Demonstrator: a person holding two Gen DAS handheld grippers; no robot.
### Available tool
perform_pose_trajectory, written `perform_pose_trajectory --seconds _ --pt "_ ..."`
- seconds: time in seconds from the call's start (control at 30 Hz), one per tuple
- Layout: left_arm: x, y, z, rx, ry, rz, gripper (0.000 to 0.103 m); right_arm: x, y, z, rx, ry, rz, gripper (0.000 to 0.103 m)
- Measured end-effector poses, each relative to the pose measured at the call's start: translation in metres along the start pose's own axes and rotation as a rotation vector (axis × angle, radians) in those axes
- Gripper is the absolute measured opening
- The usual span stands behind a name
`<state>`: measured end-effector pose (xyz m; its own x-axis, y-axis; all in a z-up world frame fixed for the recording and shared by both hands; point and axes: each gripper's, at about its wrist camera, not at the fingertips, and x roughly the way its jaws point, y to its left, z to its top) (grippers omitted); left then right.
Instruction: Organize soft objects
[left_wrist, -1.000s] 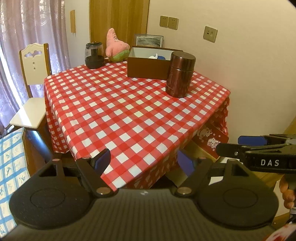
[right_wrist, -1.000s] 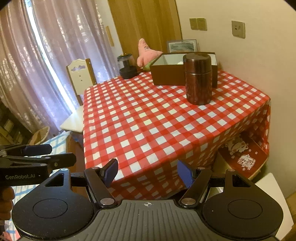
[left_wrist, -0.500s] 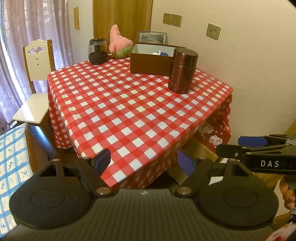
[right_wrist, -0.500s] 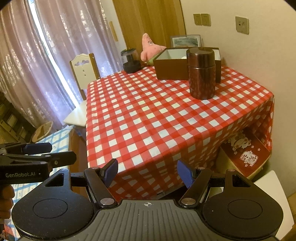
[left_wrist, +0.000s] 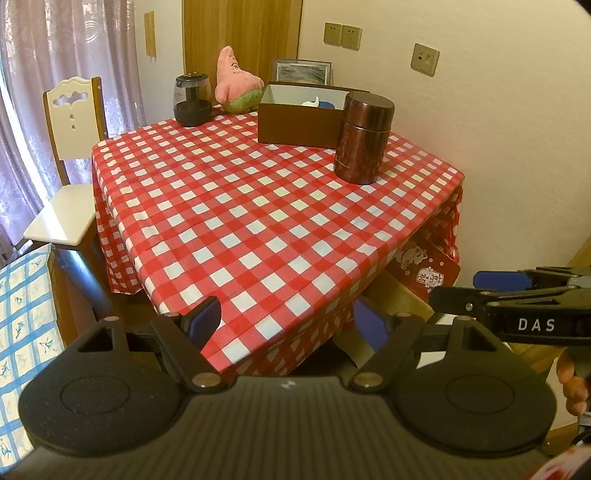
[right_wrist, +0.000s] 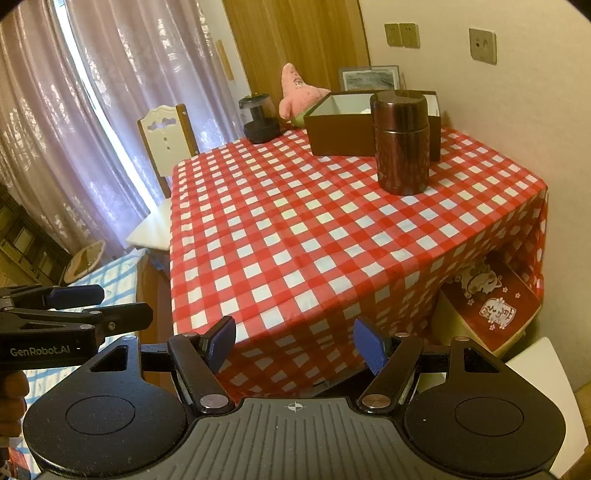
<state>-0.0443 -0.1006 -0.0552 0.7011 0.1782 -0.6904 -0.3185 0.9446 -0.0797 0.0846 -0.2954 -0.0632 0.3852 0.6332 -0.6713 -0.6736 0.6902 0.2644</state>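
A pink star plush (left_wrist: 234, 83) (right_wrist: 297, 92) leans at the table's far edge beside an open brown box (left_wrist: 299, 118) (right_wrist: 343, 133). Something white and blue (left_wrist: 314, 102) lies inside the box. My left gripper (left_wrist: 288, 321) hovers open before the table's near corner, with nothing between its blue pads. My right gripper (right_wrist: 295, 341) is open too, likewise short of the near edge and empty. Each gripper shows in the other's view: the right gripper (left_wrist: 456, 287) at the right, the left gripper (right_wrist: 125, 304) at the left.
On the red-checked tablecloth (left_wrist: 240, 206) a brown metal canister (left_wrist: 364, 138) (right_wrist: 402, 144) stands in front of the box, and a dark jar (left_wrist: 192, 101) sits left of the plush. A white chair (left_wrist: 74, 122) stands left; a red box (left_wrist: 428, 266) sits under the table.
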Motion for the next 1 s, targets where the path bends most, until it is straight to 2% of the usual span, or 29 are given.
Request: perform_pose_trajectory --seconds 1.0 --pt "0.004 -0.011 0.004 0.006 -0.001 -0.003 0.078 0.000 -0.008 0.002 0.001 0.001 0.002 0.070"
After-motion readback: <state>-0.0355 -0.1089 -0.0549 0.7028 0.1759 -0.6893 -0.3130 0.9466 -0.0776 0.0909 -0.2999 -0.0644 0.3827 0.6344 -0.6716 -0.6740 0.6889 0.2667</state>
